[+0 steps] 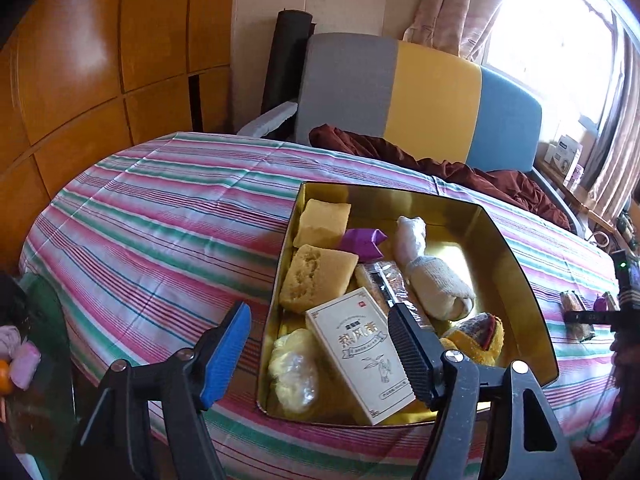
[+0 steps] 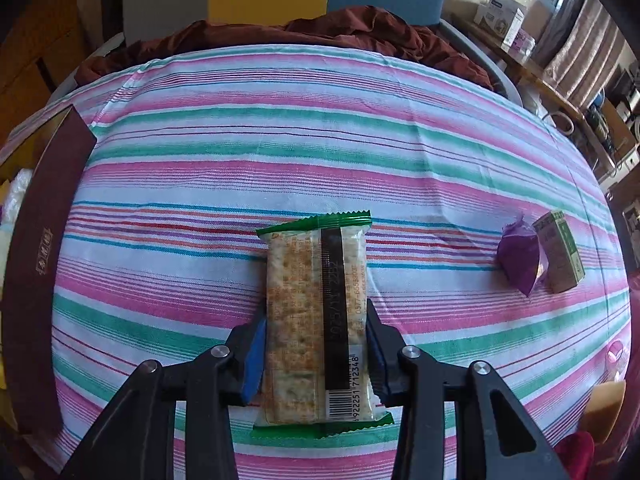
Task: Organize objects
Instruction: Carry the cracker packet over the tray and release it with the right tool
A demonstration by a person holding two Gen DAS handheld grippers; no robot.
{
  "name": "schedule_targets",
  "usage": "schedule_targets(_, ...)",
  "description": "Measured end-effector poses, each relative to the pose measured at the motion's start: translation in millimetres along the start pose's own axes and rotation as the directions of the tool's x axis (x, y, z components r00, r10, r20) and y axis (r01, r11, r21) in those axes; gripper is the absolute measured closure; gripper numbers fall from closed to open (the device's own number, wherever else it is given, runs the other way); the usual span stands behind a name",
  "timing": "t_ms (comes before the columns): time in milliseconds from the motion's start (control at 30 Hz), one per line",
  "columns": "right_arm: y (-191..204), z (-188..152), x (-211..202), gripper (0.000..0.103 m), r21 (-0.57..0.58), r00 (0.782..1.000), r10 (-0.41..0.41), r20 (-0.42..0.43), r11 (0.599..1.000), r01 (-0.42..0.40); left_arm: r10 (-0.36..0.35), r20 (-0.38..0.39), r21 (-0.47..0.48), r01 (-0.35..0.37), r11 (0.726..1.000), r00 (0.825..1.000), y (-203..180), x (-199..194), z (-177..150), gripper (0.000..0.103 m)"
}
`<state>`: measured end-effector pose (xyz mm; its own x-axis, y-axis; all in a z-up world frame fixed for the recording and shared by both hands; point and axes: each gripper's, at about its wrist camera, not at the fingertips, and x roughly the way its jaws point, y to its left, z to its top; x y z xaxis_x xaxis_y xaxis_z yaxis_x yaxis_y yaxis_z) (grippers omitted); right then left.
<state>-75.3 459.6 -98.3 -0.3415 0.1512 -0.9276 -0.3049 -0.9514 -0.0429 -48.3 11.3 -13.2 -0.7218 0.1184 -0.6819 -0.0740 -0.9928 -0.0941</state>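
Presently the right gripper [image 2: 316, 354] is clamping the cracker packet [image 2: 316, 320] over the striped cloth [image 2: 200, 168]; the left gripper [image 1: 316, 352], jaws parted and empty, is hovering over the gold tin [image 1: 516, 264]. Advisable: keep the packet level, release inside the tin.

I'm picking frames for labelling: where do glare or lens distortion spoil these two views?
Left wrist view: the bright window at top right is blown out, and the gold metal tin throws reflections. Right wrist view: evenly lit, the fisheye bulging the striped tablecloth; the barcode on the green-edged cracker packet stays sharp.
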Motion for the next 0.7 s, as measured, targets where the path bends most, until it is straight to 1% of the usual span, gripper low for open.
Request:
schedule_targets(67,5.6,4.8,-12.9,0.061,0.021,0.998,0.057,0.015,0.998,-0.057,0.008,0.003,-0.015,-0.008,1.0,1.0,7.0,-0.7,-1.4,0.031)
schedule_targets(133,20.3,11.7,-32.9,0.061,-0.004,0.995,0.087,0.054,0.996,-0.087,0.012,-0.001,-0.038,-0.012,0.999,1.0,14.5,0.1,-3.0,0.031)
schedule_targets(233,48.8,22.3,-62.3,0.061,-0.037,0.978,0.188,0.094,0.982,-0.185,0.017,-0.004,-0.076,-0.018,0.997,1.0,24.9,0.4,-4.4,0.031)
schedule_targets(333,92.8,32.3,-84.4,0.061,-0.116,0.956,0.273,0.109,0.958,-0.261,0.018,-0.002,-0.096,-0.018,0.995,1.0,31.4,0.0,-5.6,0.031)
schedule_targets(433,141.8,40.2,-88.8,0.061,-0.185,0.941,0.328,0.088,0.933,-0.308,0.014,0.006,-0.099,-0.014,0.995,1.0,34.0,-1.9,-6.2,0.031)
schedule_targets(533,183.1,46.2,-80.7,0.061,-0.247,0.938,0.342,0.048,0.914,-0.321,0.006,0.011,-0.104,-0.005,0.995,1.0,37.4,-3.9,-6.7,0.031)
schedule_targets(600,205.9,51.6,-70.7,0.061,-0.273,0.942,0.334,0.022,0.909,-0.316,0.006,0.007,-0.11,-0.005,0.994,1.0,39.8,-3.3,-6.6,0.031)
schedule_targets(700,230.6,61.6,-53.3,0.061,-0.301,0.955,0.297,-0.009,0.91,-0.286,0.008,-0.007,-0.126,-0.009,0.992,1.0,46.0,-0.3,-8.3,0.031)
